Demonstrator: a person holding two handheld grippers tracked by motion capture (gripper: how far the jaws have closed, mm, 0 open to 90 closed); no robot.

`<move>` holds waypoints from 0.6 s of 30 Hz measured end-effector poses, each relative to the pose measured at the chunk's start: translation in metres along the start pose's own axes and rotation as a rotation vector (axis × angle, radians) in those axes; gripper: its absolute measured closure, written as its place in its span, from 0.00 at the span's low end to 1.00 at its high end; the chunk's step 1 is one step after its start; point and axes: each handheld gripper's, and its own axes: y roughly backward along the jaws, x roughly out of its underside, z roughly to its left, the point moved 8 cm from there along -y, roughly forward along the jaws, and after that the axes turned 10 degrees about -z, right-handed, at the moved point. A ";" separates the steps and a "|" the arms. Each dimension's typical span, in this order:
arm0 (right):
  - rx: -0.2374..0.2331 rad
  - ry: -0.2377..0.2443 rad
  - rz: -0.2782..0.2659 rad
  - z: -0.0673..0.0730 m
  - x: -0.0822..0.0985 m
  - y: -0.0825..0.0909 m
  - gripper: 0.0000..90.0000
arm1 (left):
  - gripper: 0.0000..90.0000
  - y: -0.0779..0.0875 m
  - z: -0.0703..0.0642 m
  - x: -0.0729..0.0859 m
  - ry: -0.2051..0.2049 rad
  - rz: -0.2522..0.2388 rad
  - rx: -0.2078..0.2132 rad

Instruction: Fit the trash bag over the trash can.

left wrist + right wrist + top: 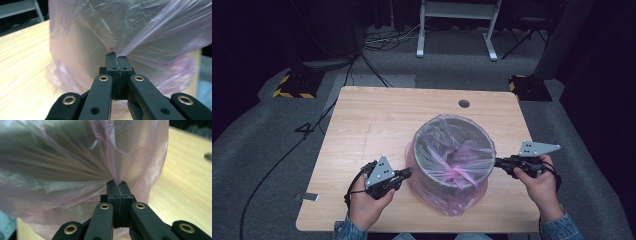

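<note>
A grey round bin [452, 170] stands on the wooden table [372, 120], lined with a thin pink plastic bag [454, 145] that drapes over its rim. My left gripper [408, 173] is at the bin's left side, shut on a pinch of the pink bag [140, 37]; the film fans out taut from its closed tips [116, 55]. At the bin's right side my right gripper [498, 162] is likewise shut on the bag [75, 170], with folds radiating from its tips [117, 183]. Loose bag film bunches on the table in front of the bin.
A round cable hole [464, 103] sits near the table's far edge. Cables [312, 130] trail over the grey carpet at the left. A white desk frame [457, 25] stands beyond the table.
</note>
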 end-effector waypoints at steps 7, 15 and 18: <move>0.021 -0.054 0.092 -0.020 0.034 -0.026 1.00 | 1.00 -0.013 0.035 0.032 0.069 0.074 -0.068; 0.024 -0.082 0.175 -0.021 0.065 -0.028 1.00 | 1.00 -0.014 0.036 0.056 0.123 0.105 -0.049; 0.026 -0.117 0.183 -0.018 0.064 -0.014 0.72 | 0.61 -0.001 0.032 0.047 0.125 0.034 -0.047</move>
